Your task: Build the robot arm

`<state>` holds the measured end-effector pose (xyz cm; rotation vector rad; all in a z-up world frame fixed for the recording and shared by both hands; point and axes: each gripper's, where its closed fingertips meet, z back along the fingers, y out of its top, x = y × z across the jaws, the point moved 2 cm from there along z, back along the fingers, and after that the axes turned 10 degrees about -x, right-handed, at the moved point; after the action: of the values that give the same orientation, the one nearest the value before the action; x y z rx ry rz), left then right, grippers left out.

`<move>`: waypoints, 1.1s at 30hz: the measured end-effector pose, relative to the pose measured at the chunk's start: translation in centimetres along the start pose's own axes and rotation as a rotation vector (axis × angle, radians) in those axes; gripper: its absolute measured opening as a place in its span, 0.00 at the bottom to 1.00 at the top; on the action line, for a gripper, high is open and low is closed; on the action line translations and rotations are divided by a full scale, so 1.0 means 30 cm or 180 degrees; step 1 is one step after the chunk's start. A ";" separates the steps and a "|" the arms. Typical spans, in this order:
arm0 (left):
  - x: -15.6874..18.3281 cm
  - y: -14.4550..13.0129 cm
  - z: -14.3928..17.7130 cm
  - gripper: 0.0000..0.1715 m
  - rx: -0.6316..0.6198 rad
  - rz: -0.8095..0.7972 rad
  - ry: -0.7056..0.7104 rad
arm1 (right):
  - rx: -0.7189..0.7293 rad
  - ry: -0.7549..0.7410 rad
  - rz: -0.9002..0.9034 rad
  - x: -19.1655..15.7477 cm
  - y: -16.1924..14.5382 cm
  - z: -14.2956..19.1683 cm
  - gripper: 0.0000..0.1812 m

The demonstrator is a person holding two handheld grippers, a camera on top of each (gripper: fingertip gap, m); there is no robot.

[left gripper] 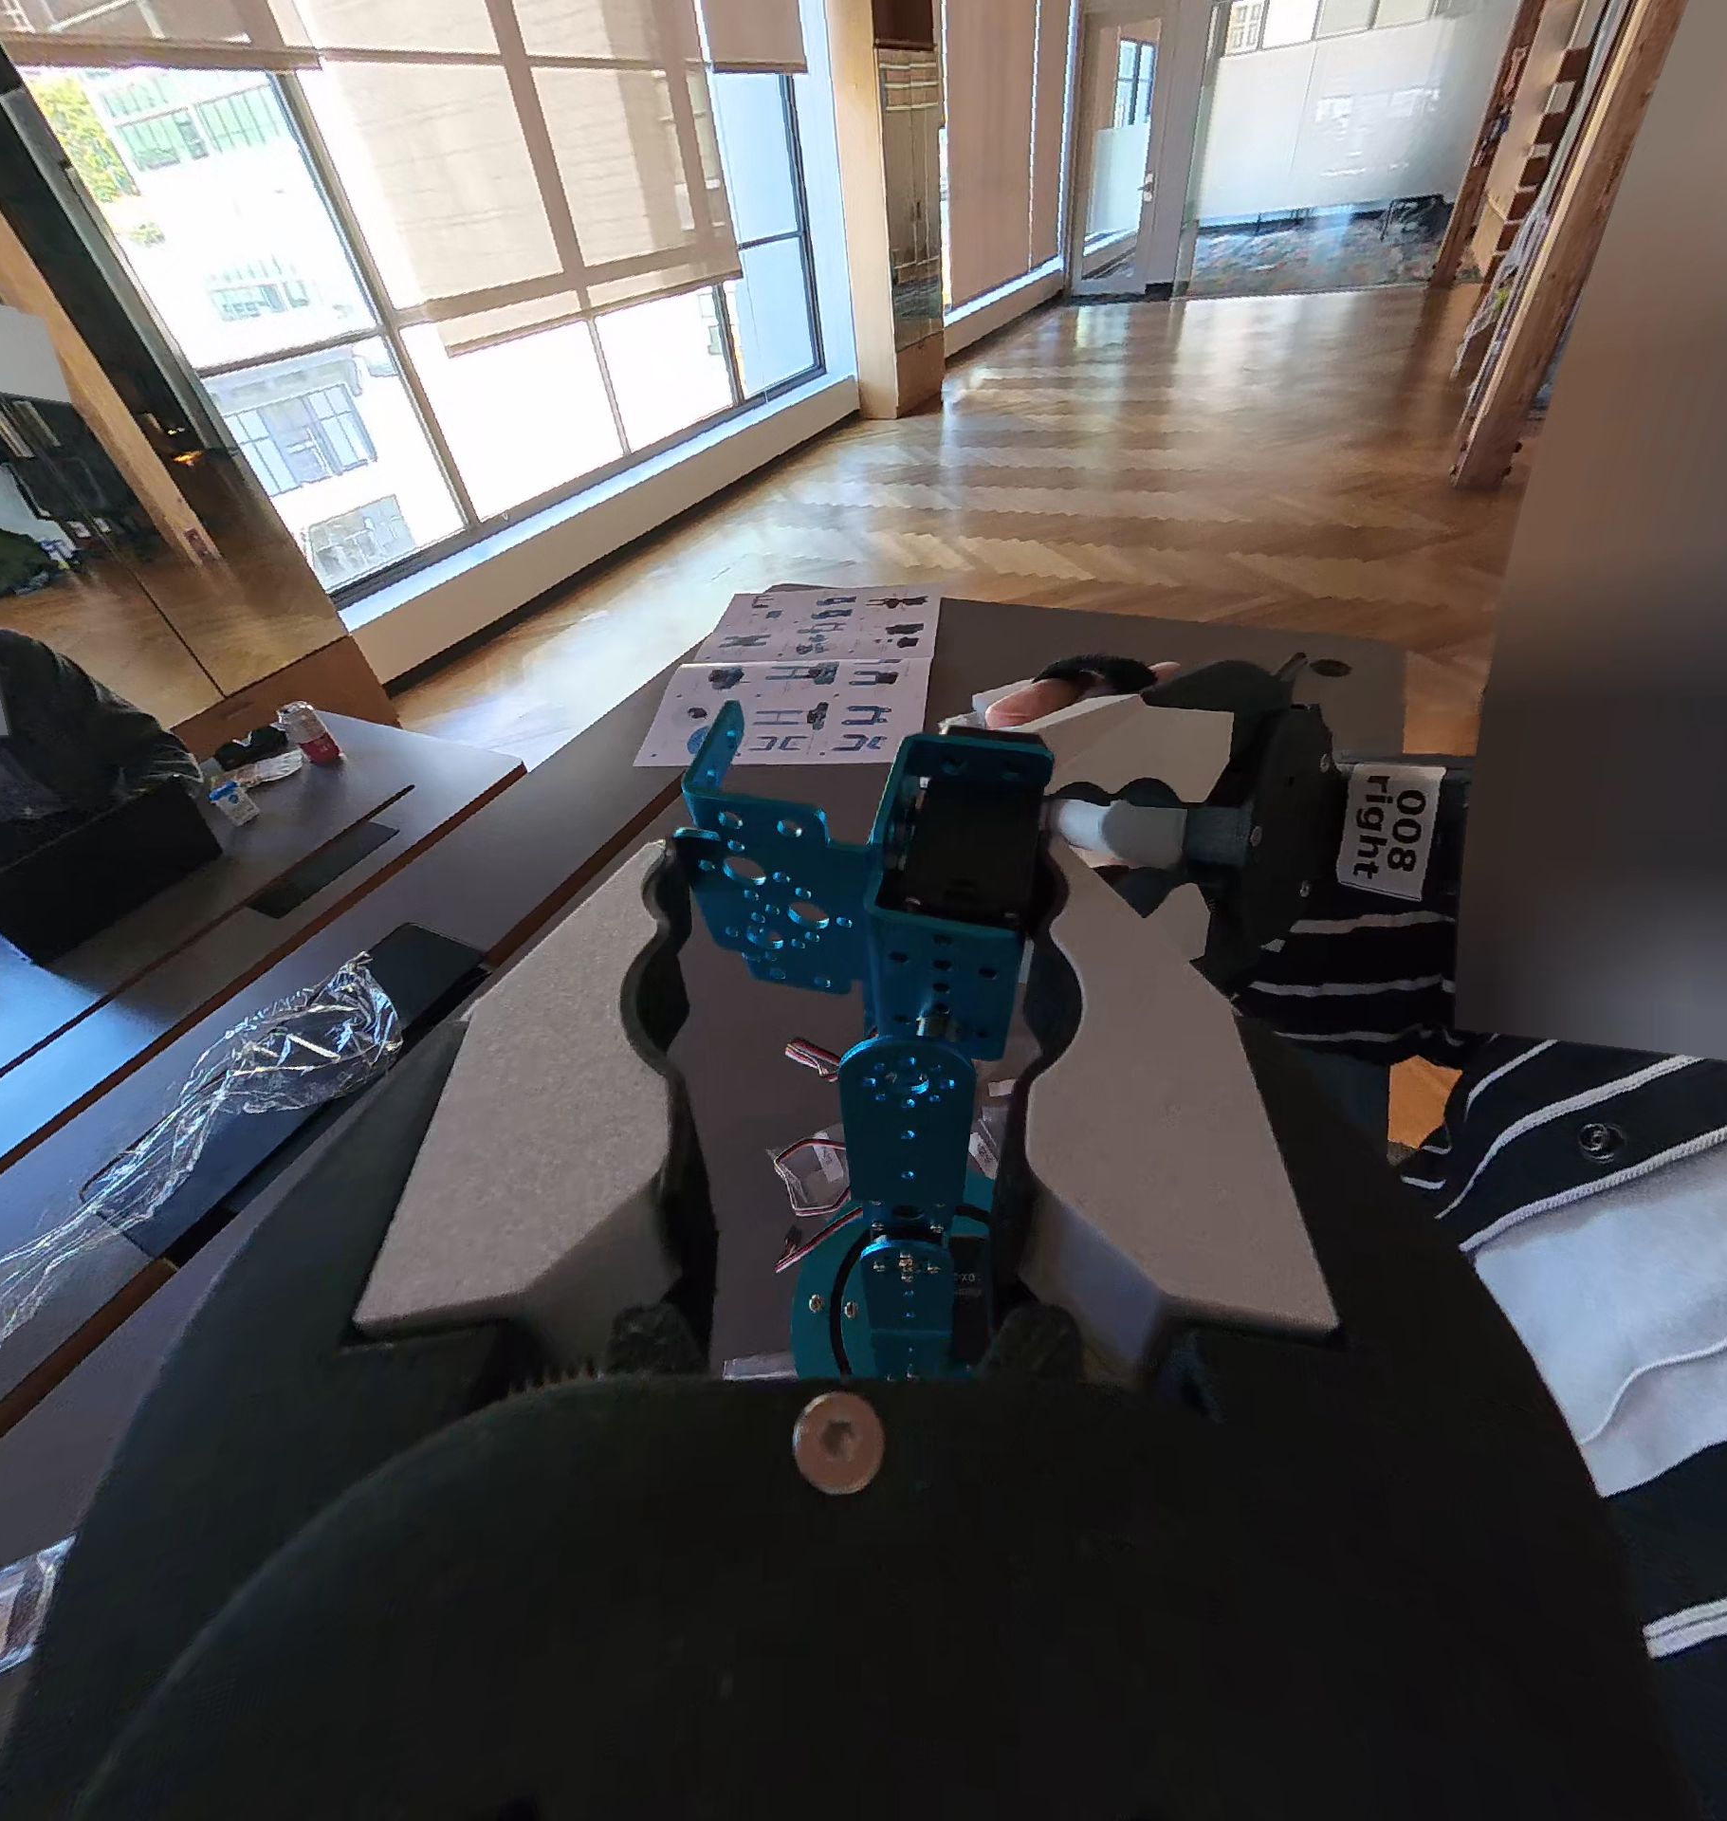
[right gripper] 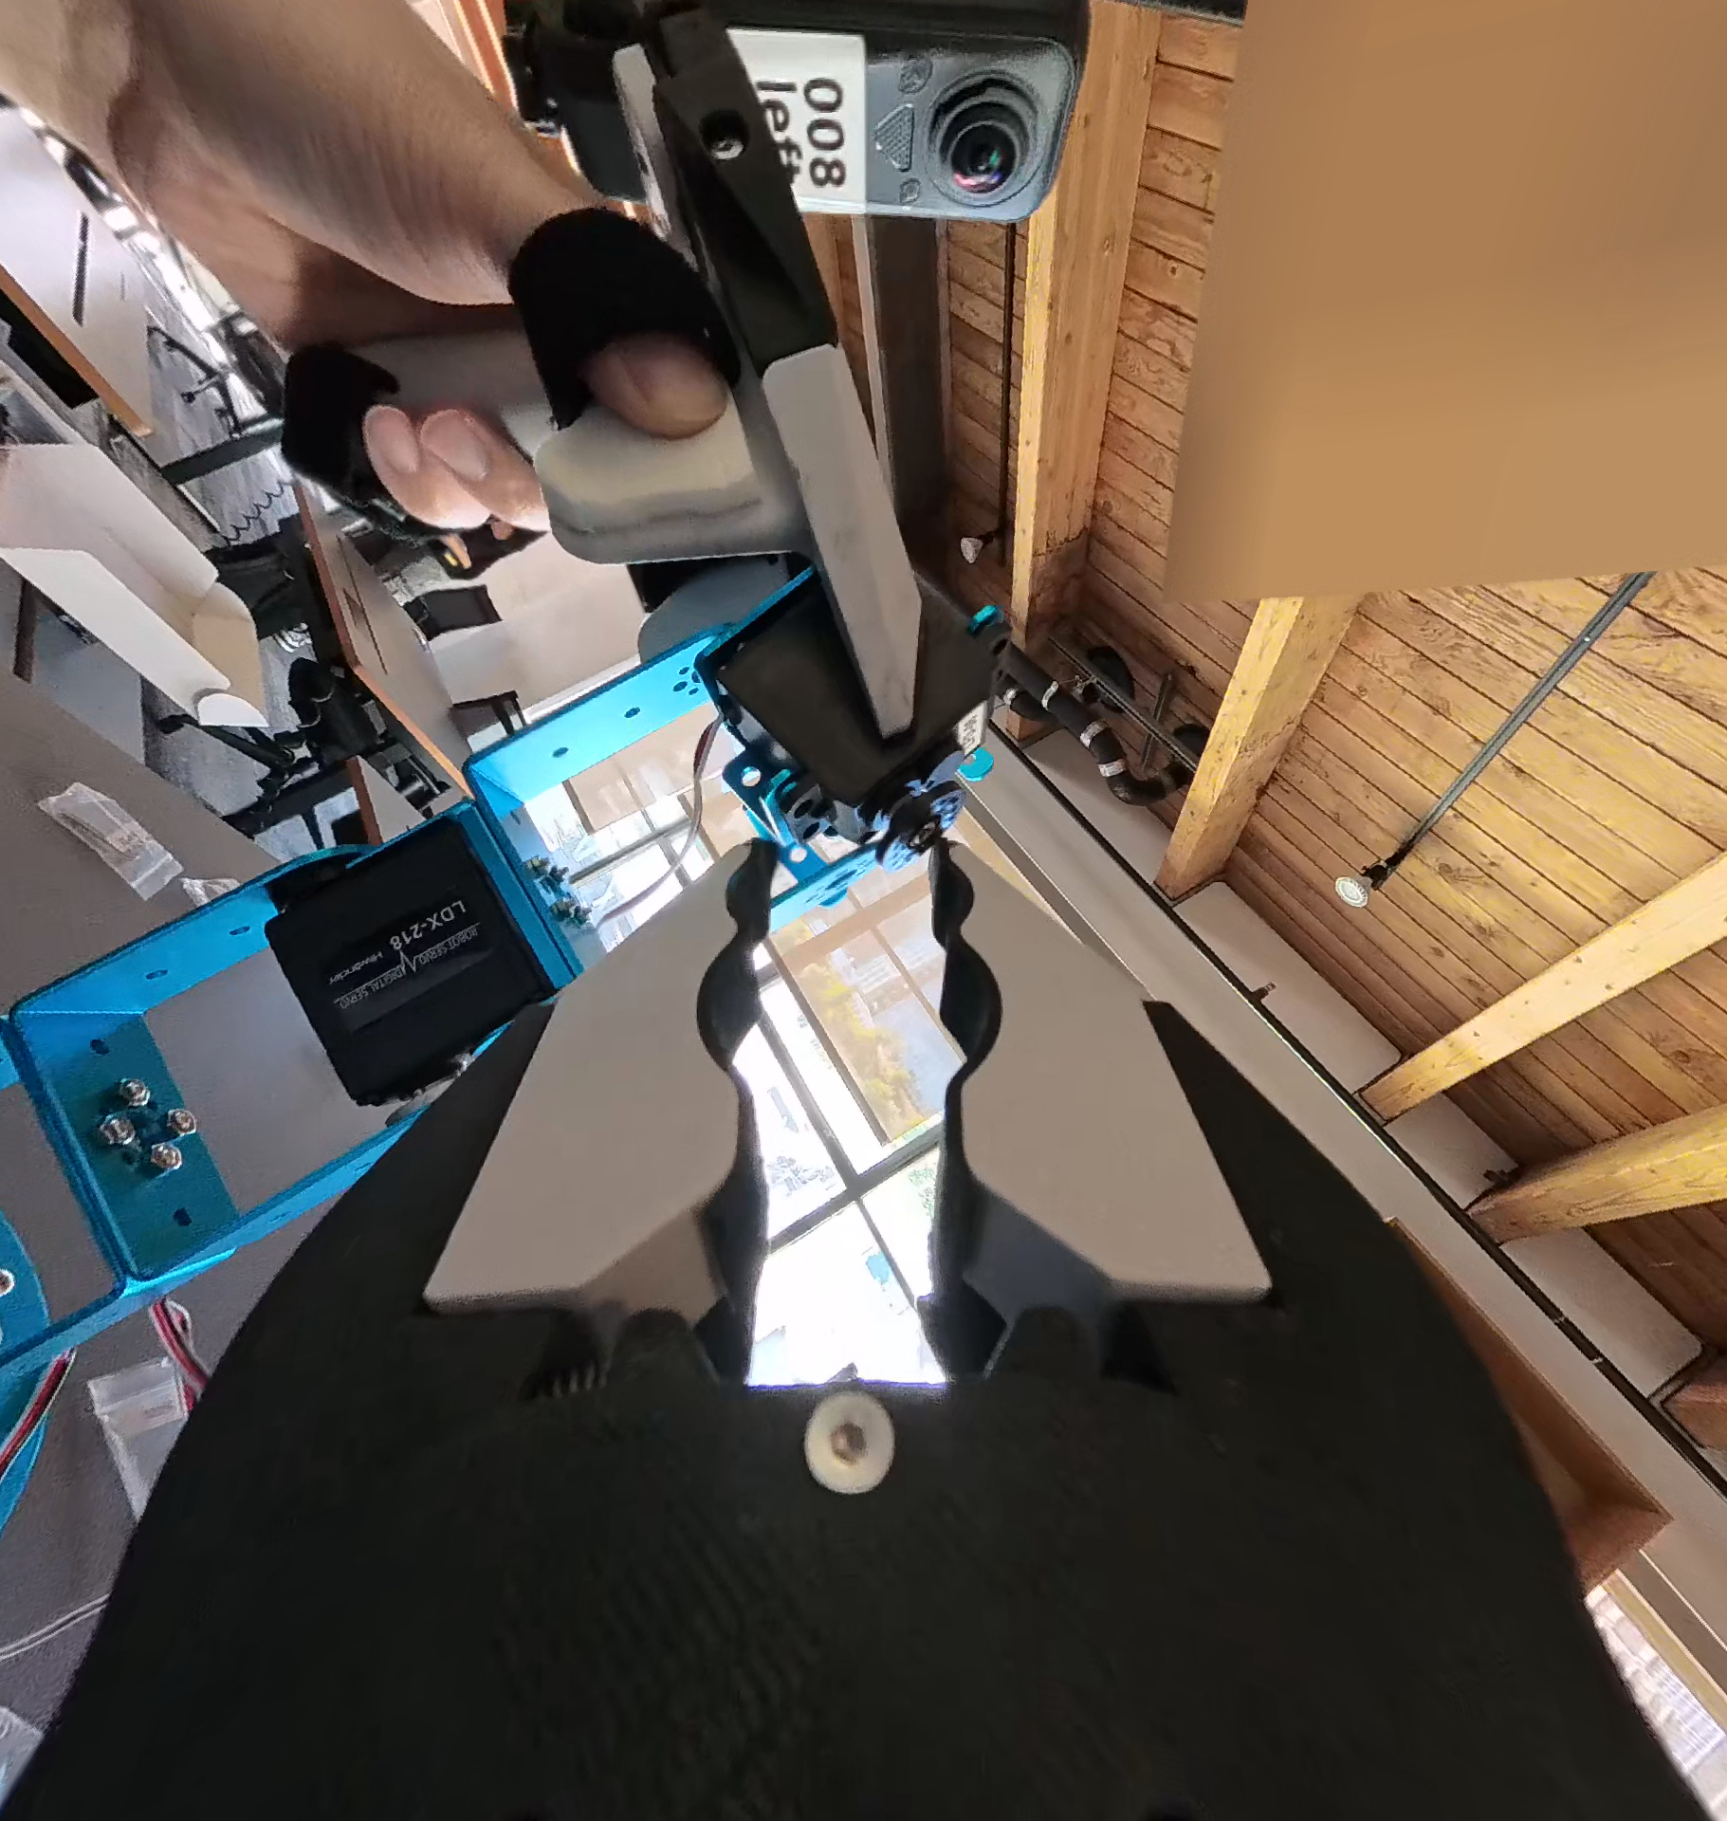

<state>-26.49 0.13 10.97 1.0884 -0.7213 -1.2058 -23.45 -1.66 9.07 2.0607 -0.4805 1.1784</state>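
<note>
Two grippers on blue servo arm (left gripper: pixel 938 887)

Instruction sheet (left gripper: pixel 810 680) on dark table (left gripper: pixel 583 818), crumpled plastic wrap (left gripper: pixel 248 1074), red can (left gripper: pixel 309 731), herringbone floor (left gripper: pixel 1135 463)

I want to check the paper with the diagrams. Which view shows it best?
The left wrist view: the printed sheet lies open on the dark table beyond the blue bracket assembly. The right wrist view does not show it.

Bright daylight via windows (left gripper: pixel 426 325); floor (left gripper: pixel 1086 473) glare; fisheye edges; fg soft.
</note>
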 end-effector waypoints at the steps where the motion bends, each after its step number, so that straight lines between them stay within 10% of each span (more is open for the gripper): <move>1: 0.000 0.000 -0.001 0.39 -0.0014 -0.0003 -0.0002 | 0.0006 0.0011 -0.0008 -0.001 0.000 0.001 0.17; 21: 0.014 0.016 0.002 0.39 -0.0343 -0.0139 0.0219 | 0.0058 0.0269 -0.0272 -0.001 0.004 0.012 0.18; 33: -0.035 0.020 0.019 0.39 0.0003 0.0250 0.0436 | -0.0113 0.0488 -0.1434 0.014 -0.015 -0.034 0.18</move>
<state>-27.05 0.98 11.83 1.1218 -0.6531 -1.0536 -23.57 -0.59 9.60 1.8963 0.0392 1.0309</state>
